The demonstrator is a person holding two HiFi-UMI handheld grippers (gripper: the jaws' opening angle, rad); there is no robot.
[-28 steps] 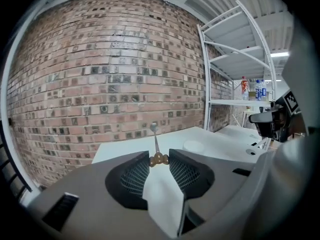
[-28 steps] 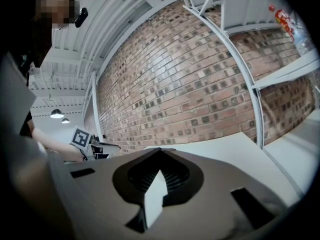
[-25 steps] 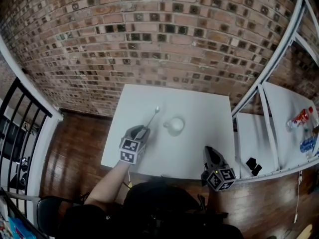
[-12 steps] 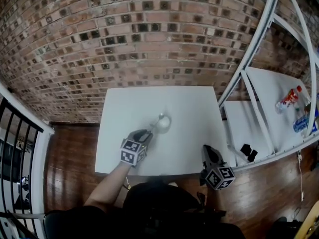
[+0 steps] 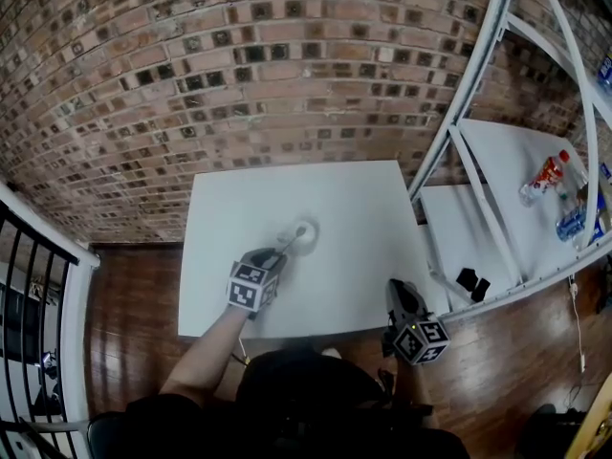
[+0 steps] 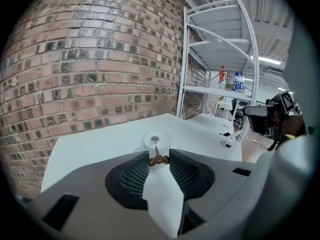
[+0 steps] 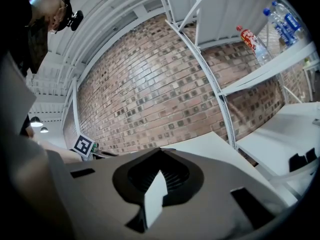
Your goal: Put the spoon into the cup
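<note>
Grey L claw (image 5: pixel 274 256) & R claw (image 5: pixel 400 293), b&w marker cubes (image 5: pixel 249 288)

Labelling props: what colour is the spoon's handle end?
Brown, on the spoon; left gripper view shows best.

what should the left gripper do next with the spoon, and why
Probably lower it a little: the left gripper grips the spoon by its handle, and the bowl seems to sit at the mouth of the cup, not yet down inside.
</note>
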